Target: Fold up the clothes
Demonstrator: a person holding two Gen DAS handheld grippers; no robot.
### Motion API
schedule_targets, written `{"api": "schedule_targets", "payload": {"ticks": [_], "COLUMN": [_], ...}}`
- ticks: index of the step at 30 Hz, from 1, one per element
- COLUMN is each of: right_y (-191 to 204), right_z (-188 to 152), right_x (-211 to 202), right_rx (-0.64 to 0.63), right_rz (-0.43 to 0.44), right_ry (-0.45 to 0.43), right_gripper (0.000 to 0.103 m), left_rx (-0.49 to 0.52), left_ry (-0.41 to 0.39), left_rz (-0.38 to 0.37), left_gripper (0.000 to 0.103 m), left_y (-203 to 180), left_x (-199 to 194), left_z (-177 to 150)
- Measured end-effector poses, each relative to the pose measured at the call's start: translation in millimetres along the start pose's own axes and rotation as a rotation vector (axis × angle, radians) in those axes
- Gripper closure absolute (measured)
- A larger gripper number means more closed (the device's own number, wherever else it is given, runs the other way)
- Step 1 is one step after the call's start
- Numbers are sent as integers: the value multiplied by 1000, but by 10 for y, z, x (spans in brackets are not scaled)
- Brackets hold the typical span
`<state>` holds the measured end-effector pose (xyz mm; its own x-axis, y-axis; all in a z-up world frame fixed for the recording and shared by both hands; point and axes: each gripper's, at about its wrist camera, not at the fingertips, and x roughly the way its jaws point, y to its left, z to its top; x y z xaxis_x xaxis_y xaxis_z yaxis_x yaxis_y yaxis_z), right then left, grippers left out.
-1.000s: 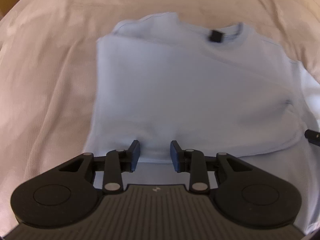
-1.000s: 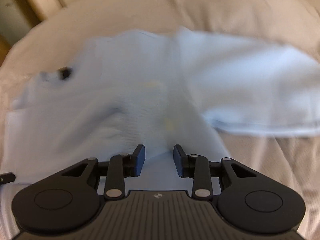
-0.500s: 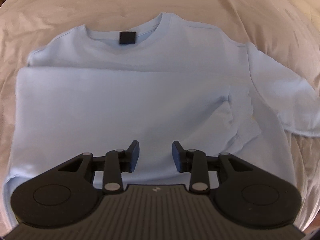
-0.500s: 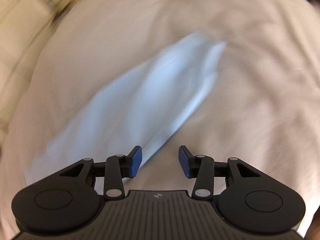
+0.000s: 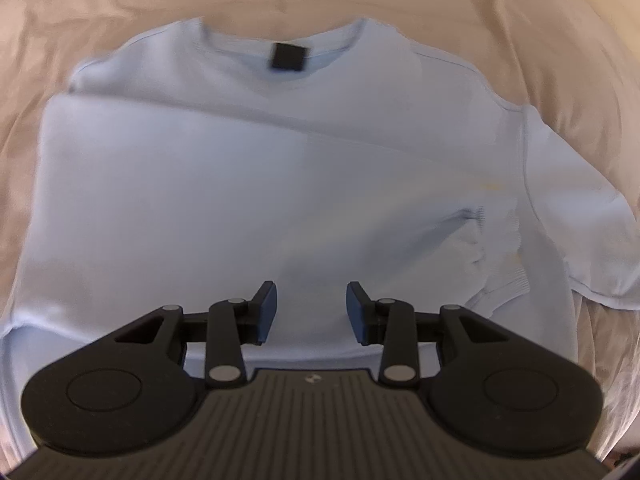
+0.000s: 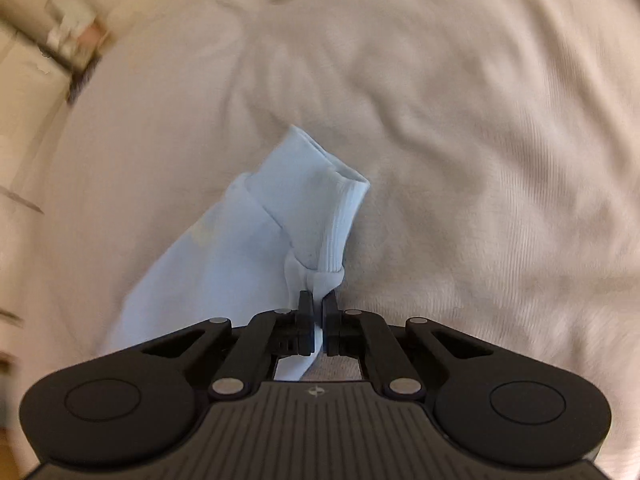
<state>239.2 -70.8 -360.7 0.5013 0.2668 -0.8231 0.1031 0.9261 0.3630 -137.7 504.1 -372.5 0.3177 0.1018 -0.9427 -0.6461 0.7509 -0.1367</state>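
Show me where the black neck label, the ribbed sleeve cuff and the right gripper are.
black neck label (image 5: 287, 57): left wrist view, label centre.
ribbed sleeve cuff (image 6: 340, 224): right wrist view, ribbed band.
right gripper (image 6: 318, 322): right wrist view, between fingertips.

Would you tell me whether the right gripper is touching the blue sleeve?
Touching: the right wrist view shows the right gripper with jaws shut on the sleeve cuff.

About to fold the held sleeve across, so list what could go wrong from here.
1. The right gripper pinches only a small bunch of the ribbed cuff of the light blue long-sleeved shirt; the fabric could slip out mid-fold.
2. The left gripper is open and holds nothing, so pulling the sleeve may drag the shirt body out of shape.
3. The crumpled folded cloth near the armpit may get trapped underneath.
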Motion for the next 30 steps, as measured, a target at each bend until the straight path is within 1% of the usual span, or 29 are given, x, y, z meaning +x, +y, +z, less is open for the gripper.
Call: {"api": "schedule_targets", "payload": {"ticks": [1, 3, 4, 6, 8, 10, 11, 12, 13, 14, 15, 17, 18, 20, 21, 22, 23, 26, 29, 30], "right_y": [193, 698, 950, 1399, 1831, 2127, 2270, 2386, 2498, 2546, 2558, 2435, 2369, 2212, 2198, 2132, 2053, 1745, 1609, 1581], "right_z": [-12, -163, -269, -529, -903, -1339, -1558, -1791, -2025, -2246, -2415, -2588, -2602, -2563, -2506, -2459, -2414, -2238, -2114, -2090], "right_x": [-100, -359, -495, -756, -988, -1149, -1226, -1218, -1194, -1185, -1159, -1096, -1051, -946, -883, -863, -850, -743, -661, -629], "right_rx": [-97, -335, -438, -581, -706, -813, -864, -916, -967, -1004, -1034, -1049, -1026, -955, -912, -867, -821, -712, -661, -650], "right_rz": [-35, -58, -26, 97, 261, 415, 492, 518, 535, 521, 515, 488, 461, 399, 370, 347, 324, 267, 241, 235], "right_ry": [-44, -171, -232, -299, -298, -223, -182, -107, -25, 28, 73, 147, 184, 252, 275, 295, 316, 344, 345, 344], "right_gripper": [100, 100, 100, 100, 100, 100, 98, 73, 59, 41, 40, 41, 41, 41, 41, 41, 41, 41, 41, 41], "left_rx": [-11, -35, -50, -87, -127, -160, -174, -184, -189, -191, -195, -214, -225, -260, -283, -304, -326, -409, -495, -513], "left_ry": [-3, -13, -19, -29, -35, -39, -39, -35, -32, -30, -29, -20, -15, -5, 2, 10, 20, 63, 113, 115], "left_rz": [0, 2, 3, 1, -3, -10, -14, -22, -35, -49, -64, -110, -135, -199, -244, -292, -332, -412, -447, -439], "left_gripper": [70, 70, 70, 70, 70, 70, 70, 70, 70, 70, 70, 70, 70, 69, 67, 62, 60, 59, 61, 69], "left_y": [69, 231, 321, 502, 687, 854, 925, 979, 1022, 1050, 1067, 1064, 1058, 1020, 985, 945, 906, 791, 703, 676], "left_x": [-28, -100, -137, -210, -283, -345, -367, -383, -399, -409, -412, -372, -347, -272, -216, -151, -77, 216, 514, 569], "left_z": [-16, -47, -61, -85, -112, -132, -141, -154, -171, -186, -197, -197, -196, -152, -110, -65, -25, 75, 103, 111]}}
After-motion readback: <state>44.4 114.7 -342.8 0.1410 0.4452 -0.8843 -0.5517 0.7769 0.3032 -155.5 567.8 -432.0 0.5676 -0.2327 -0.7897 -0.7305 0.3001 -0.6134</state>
